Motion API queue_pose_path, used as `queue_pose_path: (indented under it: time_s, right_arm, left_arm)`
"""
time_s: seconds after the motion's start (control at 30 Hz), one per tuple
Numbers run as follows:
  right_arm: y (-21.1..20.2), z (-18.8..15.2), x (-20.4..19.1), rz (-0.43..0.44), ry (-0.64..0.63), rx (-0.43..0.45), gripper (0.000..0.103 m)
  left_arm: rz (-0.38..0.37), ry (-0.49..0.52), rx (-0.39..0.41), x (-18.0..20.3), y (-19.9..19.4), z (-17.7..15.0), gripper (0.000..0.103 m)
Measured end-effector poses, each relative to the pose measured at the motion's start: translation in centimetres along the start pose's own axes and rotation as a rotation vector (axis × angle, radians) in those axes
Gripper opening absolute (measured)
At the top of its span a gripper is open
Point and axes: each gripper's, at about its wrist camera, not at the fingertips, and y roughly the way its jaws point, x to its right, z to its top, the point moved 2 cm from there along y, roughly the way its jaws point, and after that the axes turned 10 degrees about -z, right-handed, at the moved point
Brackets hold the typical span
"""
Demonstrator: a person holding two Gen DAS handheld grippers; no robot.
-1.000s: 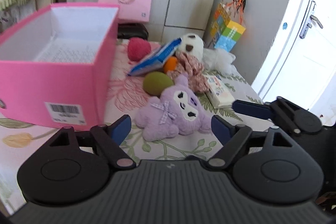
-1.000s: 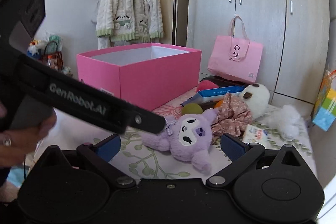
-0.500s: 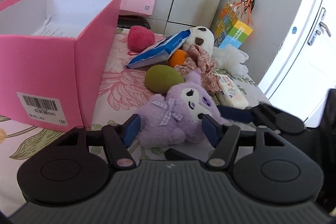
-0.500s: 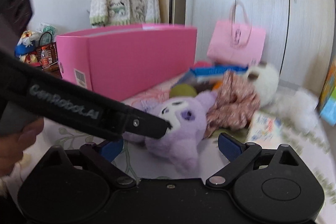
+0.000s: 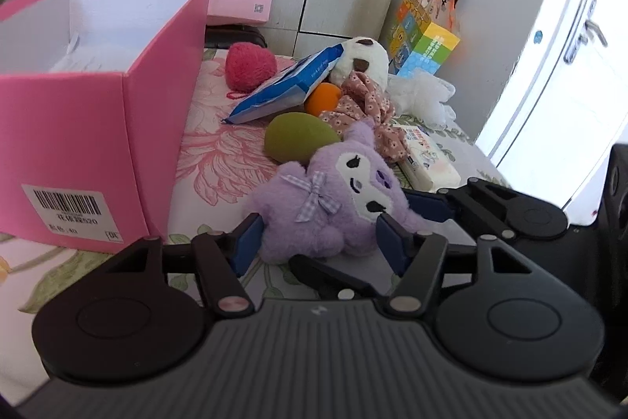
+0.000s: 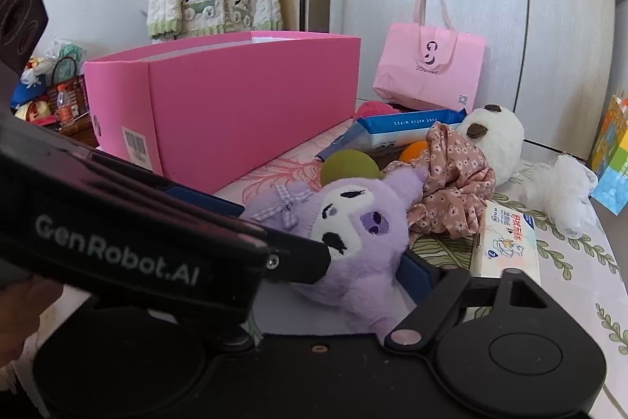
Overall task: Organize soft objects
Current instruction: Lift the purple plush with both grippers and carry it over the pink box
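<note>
Barely begun: both grippers' fingers are closing around the purple plush [image 5: 333, 211], not yet clamped, with the soft pile at its 1 o'clock and the pink box [image 5: 98, 128] at 10 o'clock seemingly unfilled.

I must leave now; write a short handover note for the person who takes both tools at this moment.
Left tool: closing around the purple plush, pads at its sides.
Right tool: closing too, same plush between its fingers.
Pink box: left of the pile, no toys visible inside.
Done: nothing boxed yet.
Left: purple plush, green ball, red heart plush, white plush, floral cloth.
</note>
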Motion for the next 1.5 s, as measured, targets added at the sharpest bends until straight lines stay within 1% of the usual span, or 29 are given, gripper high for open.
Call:
queue_pose_path:
  time_s: [0.07, 0.17, 0.3, 0.5, 0.57, 0.63, 0.7, 0.77, 0.87, 0.97, 1.13, 1.23, 1.5]
  right_arm:
    - [-0.3, -0.1, -0.3, -0.010, 0.006, -0.003, 0.083]
    - [-0.8, -0.2, -0.5, -0.026, 0.010, -0.005, 0.082]
    - [-1.5, -0.2, -0.4, -0.019, 0.062, -0.016, 0.081]
    - [-2.9, -0.2, -1.5, -0.019, 0.097, -0.025, 0.081]
    - [-3.4, 0.0, -1.8, -0.014, 0.108, -0.034, 0.081]
    - [-4.0, 0.2, -2.2, -0.001, 0.118, -0.050, 0.081]
    - [-4.4, 0.4, -2.6, 0.011, 0.121, -0.070, 0.081]
    - [-4.9, 0.7, -3.2, 0.005, 0.111, -0.075, 0.081]
    - [-5.9, 1.2, -4.3, 0.019, 0.084, -0.071, 0.081]
    - [-6.8, 1.7, -5.6, 0.025, 0.057, -0.080, 0.081]
    - [-8.6, 2.3, -8.3, 0.041, -0.008, -0.085, 0.080]
    - [-9.3, 3.0, -9.7, 0.077, -0.021, -0.090, 0.080]
    - [-10.8, 5.5, -13.0, 0.122, -0.086, -0.038, 0.080]
  left_arm:
    - [0.004, 0.026, -0.007, 0.4, -0.2, 0.0, 0.060]
    - [-0.013, 0.048, -0.026, 0.8, -0.5, 0.2, 0.060]
    - [-0.026, 0.060, -0.044, 1.0, -1.4, 0.1, 0.060]
    - [-0.045, 0.069, -0.087, 1.1, -3.2, 0.2, 0.061]
    - [-0.051, 0.069, -0.111, 1.1, -4.0, 0.4, 0.061]
    - [-0.052, 0.061, -0.159, 1.0, -4.5, 0.6, 0.061]
    - [-0.067, 0.050, -0.173, 0.9, -5.3, 0.8, 0.061]
    - [-0.070, 0.057, -0.179, 0.8, -6.3, 0.8, 0.061]
    - [-0.068, 0.058, -0.188, 0.7, -7.7, 0.6, 0.061]
    - [-0.055, 0.072, -0.189, 0.8, -9.6, 0.4, 0.060]
    - [-0.019, 0.102, -0.190, 0.9, -13.1, -0.1, 0.060]
    - [0.008, 0.110, -0.179, 0.7, -15.3, -0.1, 0.060]
    - [0.036, 0.078, -0.161, -0.5, -19.6, 1.1, 0.060]
